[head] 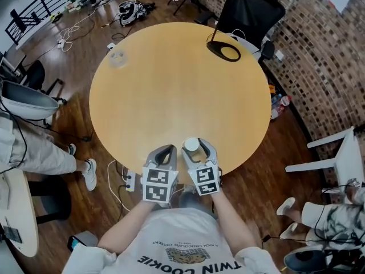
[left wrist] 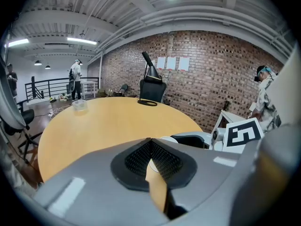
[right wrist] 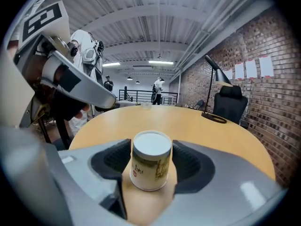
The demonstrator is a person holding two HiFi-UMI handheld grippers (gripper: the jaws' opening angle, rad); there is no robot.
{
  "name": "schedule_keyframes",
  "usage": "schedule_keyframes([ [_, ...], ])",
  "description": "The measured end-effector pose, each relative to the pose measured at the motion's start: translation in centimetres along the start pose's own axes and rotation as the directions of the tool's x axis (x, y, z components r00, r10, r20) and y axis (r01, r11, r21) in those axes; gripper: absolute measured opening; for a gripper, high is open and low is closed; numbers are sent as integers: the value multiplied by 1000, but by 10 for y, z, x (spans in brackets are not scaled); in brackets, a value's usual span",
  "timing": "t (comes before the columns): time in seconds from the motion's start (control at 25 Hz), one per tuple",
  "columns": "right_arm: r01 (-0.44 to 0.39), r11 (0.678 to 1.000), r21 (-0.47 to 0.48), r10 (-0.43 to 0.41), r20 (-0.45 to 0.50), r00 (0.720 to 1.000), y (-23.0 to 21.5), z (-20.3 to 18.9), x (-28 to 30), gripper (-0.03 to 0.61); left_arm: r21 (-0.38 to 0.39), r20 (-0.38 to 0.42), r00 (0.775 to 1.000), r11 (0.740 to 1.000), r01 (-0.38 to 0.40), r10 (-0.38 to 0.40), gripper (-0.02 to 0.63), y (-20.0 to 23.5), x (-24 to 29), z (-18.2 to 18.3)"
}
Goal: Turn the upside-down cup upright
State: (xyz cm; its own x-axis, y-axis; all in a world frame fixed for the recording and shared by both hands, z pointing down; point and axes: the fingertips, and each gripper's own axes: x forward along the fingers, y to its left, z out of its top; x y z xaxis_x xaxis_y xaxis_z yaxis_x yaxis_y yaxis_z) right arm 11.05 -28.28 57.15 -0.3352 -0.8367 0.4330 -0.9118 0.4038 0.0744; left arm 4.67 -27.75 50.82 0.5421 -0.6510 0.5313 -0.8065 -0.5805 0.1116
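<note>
At the table's (head: 171,79) near edge, the right gripper (head: 195,148) clasps the upside-down paper cup (right wrist: 150,166) mid-wall; it is likely light and crushable, and the left gripper (left wrist: 150,147) is clenched empty.

White cup (right wrist: 150,164) w/ green print

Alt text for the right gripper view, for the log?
An upside-down paper cup stands on the round wooden table within the right gripper, whose jaws press its sides. A black desk lamp stands at the far edge.
</note>
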Motion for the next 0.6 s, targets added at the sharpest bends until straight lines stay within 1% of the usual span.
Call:
schedule_keyframes([
  [0.16, -2, 999, 40, 1, 6, 1000, -1, 7, -8, 273, 1, 5, 1000, 1000, 6, -6, 6, -3, -6, 2],
  [0.32, 25, 999, 42, -27, 37, 999, -5, 28, -24, 273, -4, 20, 1000, 1000, 21, -21, 6, -6, -16, 3],
  [0.44, 61, 996, 63, -64, 47, 997, -3, 45, -39, 273, -1, 38, 998, 999, 48, -48, 6, -8, -26, 1],
  [0.6, 88, 989, 118, -95, 52, 994, 14, 57, -61, 265, 14, 59, 993, 995, 99, -100, 6, -14, -44, -6],
])
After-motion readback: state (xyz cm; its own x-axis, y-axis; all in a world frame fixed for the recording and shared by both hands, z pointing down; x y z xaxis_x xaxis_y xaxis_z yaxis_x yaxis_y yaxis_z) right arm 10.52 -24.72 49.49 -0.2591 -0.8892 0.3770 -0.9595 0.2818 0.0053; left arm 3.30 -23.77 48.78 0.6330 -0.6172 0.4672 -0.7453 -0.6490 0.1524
